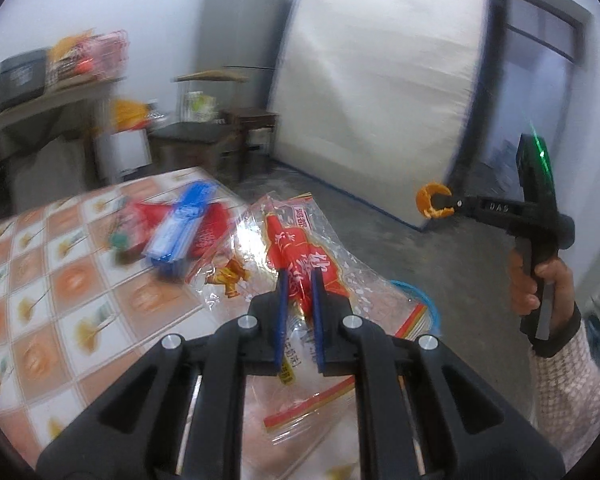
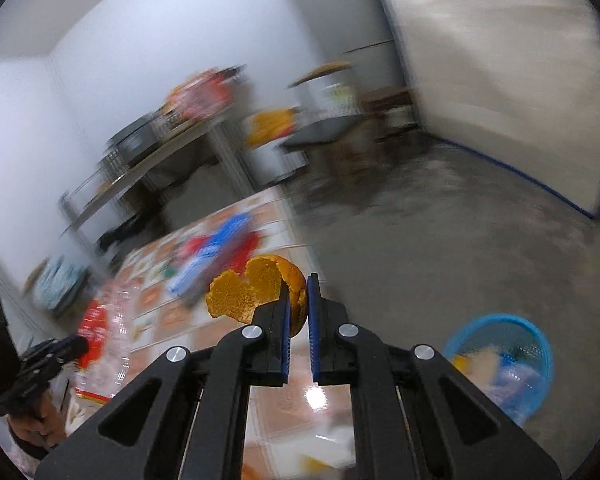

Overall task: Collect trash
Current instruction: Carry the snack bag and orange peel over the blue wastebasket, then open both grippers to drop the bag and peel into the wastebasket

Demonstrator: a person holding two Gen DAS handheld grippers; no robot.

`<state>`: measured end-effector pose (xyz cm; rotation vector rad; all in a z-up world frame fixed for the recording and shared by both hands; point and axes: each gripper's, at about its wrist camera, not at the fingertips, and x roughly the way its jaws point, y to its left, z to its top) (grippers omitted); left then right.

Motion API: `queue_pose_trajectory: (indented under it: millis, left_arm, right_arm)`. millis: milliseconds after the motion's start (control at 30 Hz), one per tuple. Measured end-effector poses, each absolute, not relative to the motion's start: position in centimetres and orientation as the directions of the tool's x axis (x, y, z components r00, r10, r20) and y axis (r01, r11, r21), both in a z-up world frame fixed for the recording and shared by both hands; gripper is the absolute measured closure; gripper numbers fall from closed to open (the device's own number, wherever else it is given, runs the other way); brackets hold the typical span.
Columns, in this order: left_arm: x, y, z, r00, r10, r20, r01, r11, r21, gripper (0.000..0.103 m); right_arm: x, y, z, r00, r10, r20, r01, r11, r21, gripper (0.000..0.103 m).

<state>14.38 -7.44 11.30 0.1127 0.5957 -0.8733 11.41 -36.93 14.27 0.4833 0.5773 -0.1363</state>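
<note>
— Left gripper (image 1: 299, 276) is nearly closed, its blue pads (image 1: 283, 316) pinching a clear plastic bag (image 1: 300, 240) with red print; the bag hangs from the jaws over the near edge of the table (image 1: 40, 280).

— And the right gripper (image 2: 298, 284)?

— It is clamped on a piece of orange peel (image 2: 252, 288); the hollow rind sticks out toward 10 o'clock from the fingertips. In the left wrist view that gripper sits at 3 o'clock, held in a hand (image 1: 534, 280) with a checked sleeve (image 1: 572, 384), peel at its tip.

— Where is the remaining rubbish?

— On the patterned tablecloth, at 10 o'clock from the left gripper, lie a blue wrapper (image 1: 182, 224) and a red wrapper (image 1: 216, 224), blurred and overlapping.

— And the bin?

— A blue basket (image 2: 504, 360) stands on the grey floor (image 2: 440, 232), at 4 o'clock in the right wrist view, with some scraps inside; what they are is too blurred to tell. A mattress (image 1: 380, 80) leans on the far wall.
</note>
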Motion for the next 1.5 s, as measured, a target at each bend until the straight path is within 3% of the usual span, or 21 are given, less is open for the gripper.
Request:
queue_pose_trajectory:
  millis: [200, 367, 600, 733, 833, 933, 1033, 1133, 1167, 1200, 1300, 1500]
  left_arm:
    - [12.2, -19.5, 11.0, 0.311, -0.761, -0.569, 0.878, 0.460, -0.134, 0.094]
    - [9.9, -30.0, 8.1, 0.106, -0.765, -0.636, 0.925, 0.310, -0.219, 0.094]
    - [7.0, -42.2, -1.7, 0.025, -0.646, -0.763, 0.932, 0.291, -0.216, 0.094]
    - [7.8, -46.4, -7.6, 0.068, -0.569, -0.820, 0.924, 0.345, -0.163, 0.094]
    - [9.9, -48.9, -11.3, 0.043, -0.523, -0.851, 0.891, 0.405, -0.204, 0.093]
    - [11.1, -51.3, -14.0, 0.123, -0.496, -0.860, 0.905, 0.412, -0.108, 0.087]
    - [11.8, -52.5, -16.6, 0.206, -0.440, -0.874, 0.899, 0.437, -0.008, 0.056]
    - [12.2, -52.8, -17.7, 0.214, -0.415, -0.885, 0.898, 0.439, 0.011, 0.043]
    - [12.0, -52.8, -17.6, 0.211, -0.417, -0.884, 0.899, 0.438, 0.007, 0.038]
    - [12.1, -52.5, -17.3, 0.214, -0.427, -0.879, 0.897, 0.441, 0.004, 0.037]
    - [12.4, -52.5, -15.5, 0.200, -0.478, -0.855, 0.898, 0.438, -0.035, 0.034]
    - [10.4, -51.1, -10.1, 0.126, -0.603, -0.788, 0.920, 0.369, -0.135, 0.033]
  right_arm:
    - [2.4, -45.0, 9.6, 0.776, -0.167, -0.608, 0.491, 0.765, 0.417, 0.095]
    - [-3.3, -49.6, 4.5, 0.718, -0.224, -0.659, 0.610, 0.658, 0.441, 0.095]
    - [-7.5, -53.9, -2.8, 0.641, -0.227, -0.733, 0.713, 0.529, 0.460, 0.095]
    - [-6.5, -55.9, -7.4, 0.598, -0.177, -0.781, 0.741, 0.493, 0.456, 0.095]
    - [-5.1, -57.1, -10.4, 0.580, -0.140, -0.803, 0.747, 0.486, 0.455, 0.095]
    - [-3.5, -57.7, -12.5, 0.564, -0.122, -0.817, 0.748, 0.496, 0.442, 0.095]
    - [-0.4, -58.7, -16.6, 0.529, -0.079, -0.845, 0.745, 0.520, 0.418, 0.094]
    - [2.0, -59.0, -20.2, 0.466, -0.046, -0.884, 0.755, 0.542, 0.370, 0.088]
    - [2.4, -59.1, -21.0, 0.457, -0.032, -0.889, 0.755, 0.542, 0.369, 0.078]
    - [2.5, -59.1, -21.6, 0.451, -0.023, -0.892, 0.757, 0.539, 0.369, 0.068]
    - [1.8, -59.2, -21.8, 0.486, -0.034, -0.873, 0.750, 0.529, 0.397, 0.054]
    - [-0.5, -60.4, -20.1, 0.571, -0.072, -0.818, 0.736, 0.485, 0.471, 0.052]
